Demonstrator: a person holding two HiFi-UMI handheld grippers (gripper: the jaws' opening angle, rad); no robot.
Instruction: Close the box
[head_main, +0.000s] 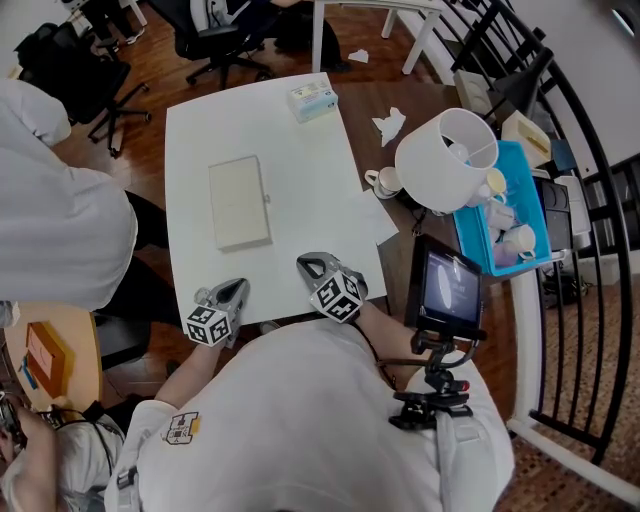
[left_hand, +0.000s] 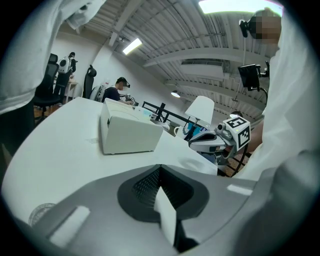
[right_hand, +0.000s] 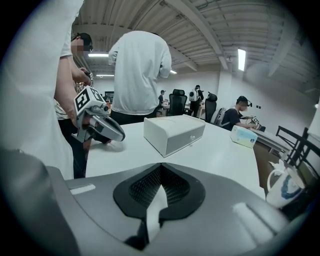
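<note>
Both grippers have their jaws shut together with nothing between them. The left gripper (head_main: 237, 288) rests at the near edge of the white table (head_main: 300, 160), just short of the box's near left corner. The right gripper (head_main: 308, 263) sits at the same edge, near the box's near right corner. Neither touches the box.

That table carries the box (head_main: 240, 202) left of its middle. The box is white and flat, its lid is down, and a small catch shows on its right long side.

Well right of the box, past the table's edge, a white lampshade (head_main: 445, 160) lies tilted with its open end up. A blue basket (head_main: 536, 215) of white cups lies further right. A black screen (head_main: 447, 287) stands to the box's near right, beyond the right gripper. A tissue pack (head_main: 312, 100) lies beyond the box at the table's far right corner. A white mug (head_main: 383, 182) stands to the box's right, just off the table, against the lampshade.
</note>
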